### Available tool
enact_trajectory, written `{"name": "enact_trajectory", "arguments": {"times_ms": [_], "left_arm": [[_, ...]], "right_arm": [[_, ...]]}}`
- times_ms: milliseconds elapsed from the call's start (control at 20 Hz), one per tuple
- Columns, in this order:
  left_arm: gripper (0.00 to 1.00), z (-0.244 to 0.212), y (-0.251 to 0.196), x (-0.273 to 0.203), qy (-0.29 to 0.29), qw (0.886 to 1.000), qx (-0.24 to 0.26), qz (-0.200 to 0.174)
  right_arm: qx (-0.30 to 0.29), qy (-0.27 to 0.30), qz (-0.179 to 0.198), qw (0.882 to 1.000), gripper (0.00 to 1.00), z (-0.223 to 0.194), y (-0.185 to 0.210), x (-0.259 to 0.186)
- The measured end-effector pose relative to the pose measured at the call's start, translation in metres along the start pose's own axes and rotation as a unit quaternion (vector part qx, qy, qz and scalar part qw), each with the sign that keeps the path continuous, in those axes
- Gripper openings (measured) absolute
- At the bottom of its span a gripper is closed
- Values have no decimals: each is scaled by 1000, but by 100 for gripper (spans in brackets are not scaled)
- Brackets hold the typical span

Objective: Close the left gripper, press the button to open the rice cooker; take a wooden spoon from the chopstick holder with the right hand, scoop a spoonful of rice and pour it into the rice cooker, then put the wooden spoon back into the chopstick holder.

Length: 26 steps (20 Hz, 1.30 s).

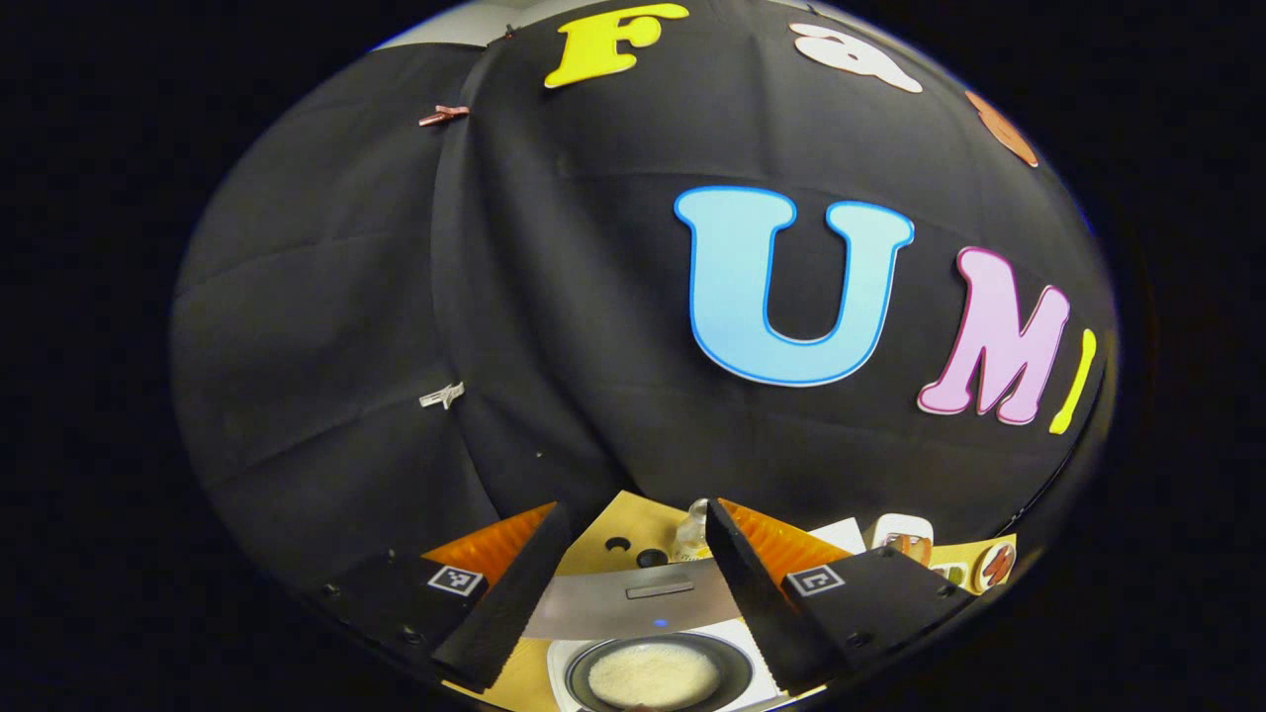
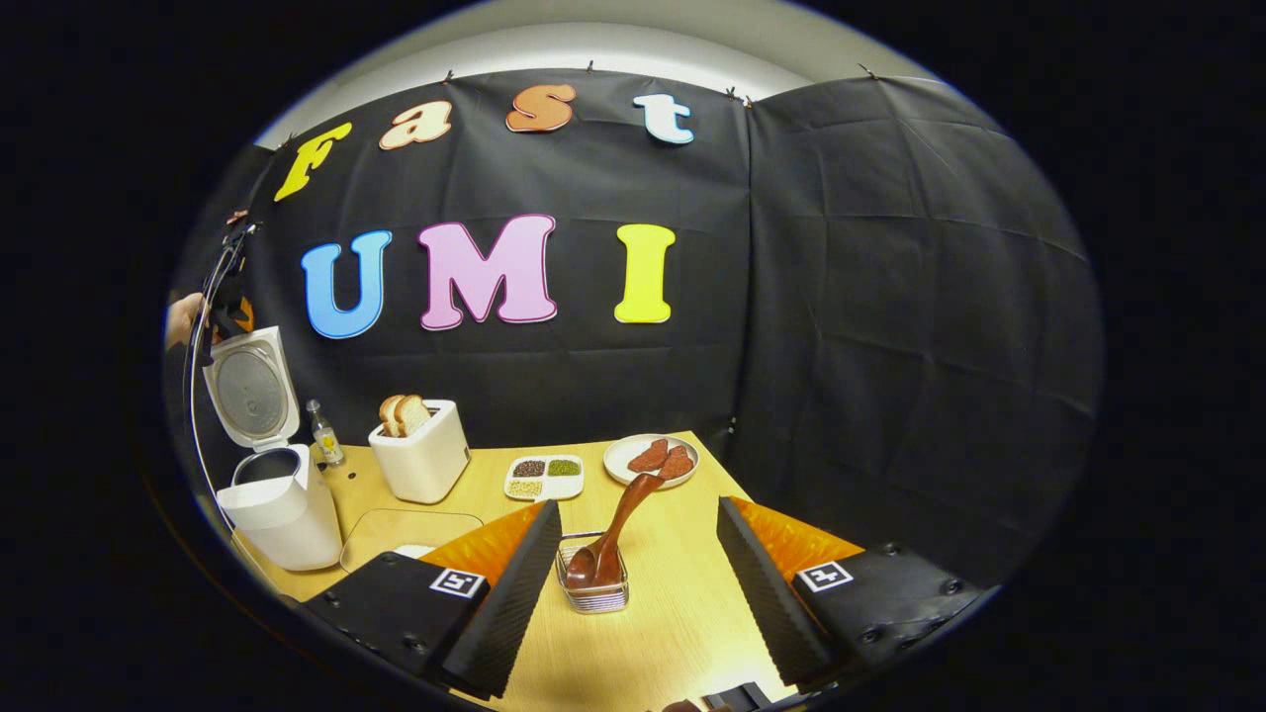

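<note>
My right gripper (image 2: 638, 504) is open over the wooden table (image 2: 682, 613). Between its fingers stands the small clear chopstick holder (image 2: 591, 591), apart from both. The brown wooden spoon (image 2: 621, 529) rests in the holder, bowl down, handle leaning up to the right. At the far left stands the white rice cooker (image 2: 282, 509) with its lid (image 2: 247, 388) raised. Above the lid a hand (image 2: 183, 318) holds the other gripper (image 2: 227, 292). My left gripper (image 1: 638, 509) is open, pointing at the wall. Low between its fingers is a dark round vessel of white rice (image 1: 653, 675) in a white surround, with a grey panel (image 1: 633, 598) behind it.
Behind the cooker stands a small bottle (image 2: 323, 432). A white toaster with bread (image 2: 420, 455) is beside it. A divided dish of grains (image 2: 545, 476) and a plate of brown slices (image 2: 653, 460) lie at the back. A clear tray (image 2: 410, 532) lies near the cooker. The table's right edge runs close by.
</note>
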<state>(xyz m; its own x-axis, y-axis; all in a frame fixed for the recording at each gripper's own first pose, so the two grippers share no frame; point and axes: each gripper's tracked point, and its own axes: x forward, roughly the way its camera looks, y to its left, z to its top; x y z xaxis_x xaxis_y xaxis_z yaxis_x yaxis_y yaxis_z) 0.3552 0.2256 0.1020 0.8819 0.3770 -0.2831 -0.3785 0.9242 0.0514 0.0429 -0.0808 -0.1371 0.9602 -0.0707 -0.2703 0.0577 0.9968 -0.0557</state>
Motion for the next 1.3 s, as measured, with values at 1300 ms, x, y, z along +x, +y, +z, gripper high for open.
{"name": "enact_trajectory", "arguments": {"times_ms": [1300], "left_arm": [[98, -251, -43, -113, 140, 990, -12, 7]], "right_arm": [[-2, 63, 139, 988, 99, -47, 34, 21]]}}
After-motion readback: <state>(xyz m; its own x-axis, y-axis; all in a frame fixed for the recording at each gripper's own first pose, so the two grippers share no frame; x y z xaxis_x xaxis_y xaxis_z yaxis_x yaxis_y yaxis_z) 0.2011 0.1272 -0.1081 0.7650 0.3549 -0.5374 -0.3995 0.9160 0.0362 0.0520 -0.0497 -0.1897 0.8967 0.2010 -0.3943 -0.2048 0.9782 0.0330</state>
